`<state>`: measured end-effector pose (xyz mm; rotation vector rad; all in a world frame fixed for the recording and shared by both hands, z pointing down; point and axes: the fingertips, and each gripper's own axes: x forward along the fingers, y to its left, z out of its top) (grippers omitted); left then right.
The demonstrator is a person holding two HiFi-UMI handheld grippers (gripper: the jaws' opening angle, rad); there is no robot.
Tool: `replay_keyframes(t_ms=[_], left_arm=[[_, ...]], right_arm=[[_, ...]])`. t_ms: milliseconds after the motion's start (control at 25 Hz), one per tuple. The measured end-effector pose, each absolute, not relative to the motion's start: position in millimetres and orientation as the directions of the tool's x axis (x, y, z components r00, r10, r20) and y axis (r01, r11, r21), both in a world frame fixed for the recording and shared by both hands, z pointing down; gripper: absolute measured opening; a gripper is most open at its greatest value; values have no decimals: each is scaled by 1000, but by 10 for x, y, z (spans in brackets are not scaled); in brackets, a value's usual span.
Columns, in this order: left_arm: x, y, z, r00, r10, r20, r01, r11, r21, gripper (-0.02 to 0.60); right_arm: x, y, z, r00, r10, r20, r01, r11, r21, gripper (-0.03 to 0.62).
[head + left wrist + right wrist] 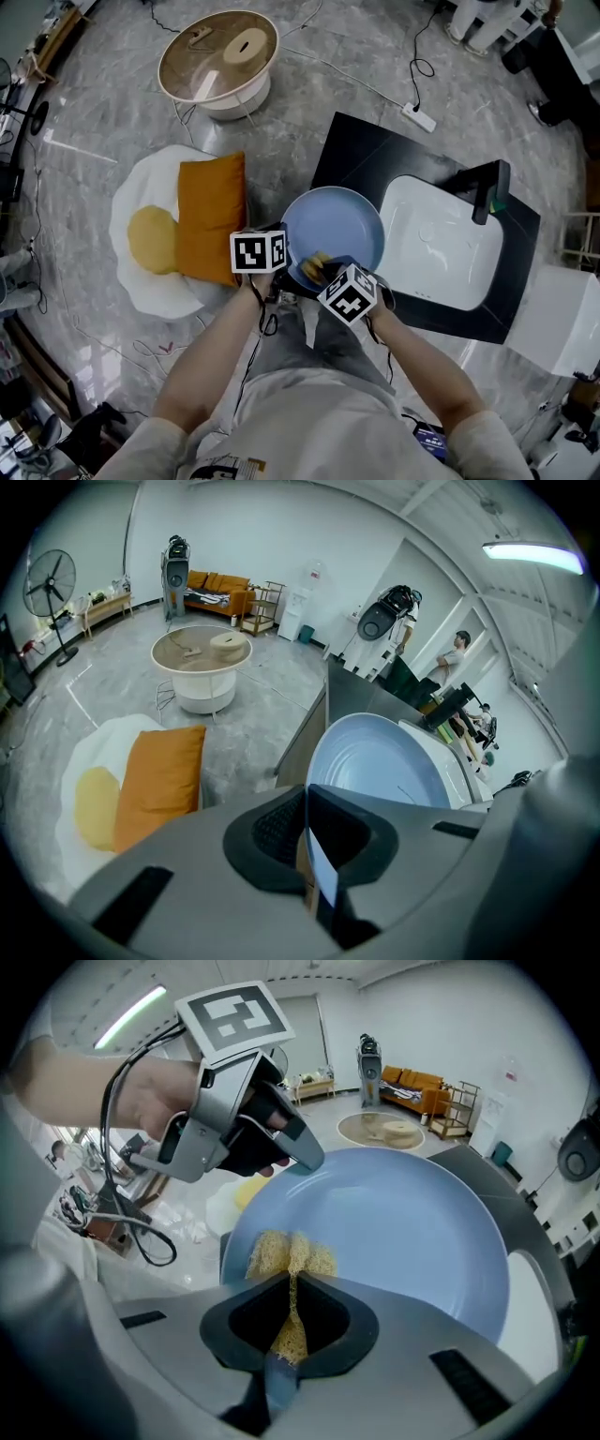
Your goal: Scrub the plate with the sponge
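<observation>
A light blue plate (336,230) is tilted over the near left corner of the black counter (366,155). My left gripper (284,269) is shut on its near rim; in the left gripper view the plate (380,761) stands edge-on between the jaws of that gripper (314,850). My right gripper (289,1321) is shut on a yellow mesh sponge (289,1258), which rests on the plate (403,1227) near its lower rim. The sponge (317,266) shows as a small yellow patch in the head view, just beyond the right gripper (323,274). In the right gripper view the left gripper (302,1155) grips the rim at the upper left.
A white sink (441,246) with a black faucet (487,192) sits in the counter right of the plate. On the floor to the left lie an egg-shaped white cushion (141,281) and an orange pillow (211,217). A round table (217,58) stands beyond; cables and a power strip (422,119) cross the floor.
</observation>
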<state>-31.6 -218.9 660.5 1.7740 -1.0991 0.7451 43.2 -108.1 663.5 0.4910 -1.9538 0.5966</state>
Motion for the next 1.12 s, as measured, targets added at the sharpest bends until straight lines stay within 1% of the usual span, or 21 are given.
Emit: replay_keyframes(t_ms=[200,360,520,680,800,960,1040,1120], left_arm=[[-339,-2171,6600,421,-366,830,-905,-232,356,25],[-323,-2146,6619,419,-362,833,-905,-245,348,25],[-323,-2130,6619,423,-361,831,-903,-240,356,25],[-332,-2129,6621,424,-370,826,-903,-241,356,25],[-307,-2132,6628,427,-378,822,-902,-247,355,25],[-290,-2132,6636,427,-383,819,-902,-251,352,25],[-268,-2143,6641,435,-385,814,-897,-261,356,25],[-277,-2145,6628,427,-382,820,-900,-261,348,25]], right_arm=[[184,-1223,6662,-424,-73,903,-489,858,-160,48],[175,-1537,6673,-434,-118,893,-503,854,-131,48],[276,-1955,6666,-410,-193,891,-555,828,-77,48],[507,-2322,6651,-381,-268,885,-681,728,-73,48],[727,-2418,6634,-326,-293,899,-725,687,-39,48],[1051,-2302,6630,-242,-283,928,-716,698,26,46],[1149,-2157,6630,-221,-253,942,-677,735,39,46],[1198,-1960,6634,-206,-204,957,-606,794,40,46]])
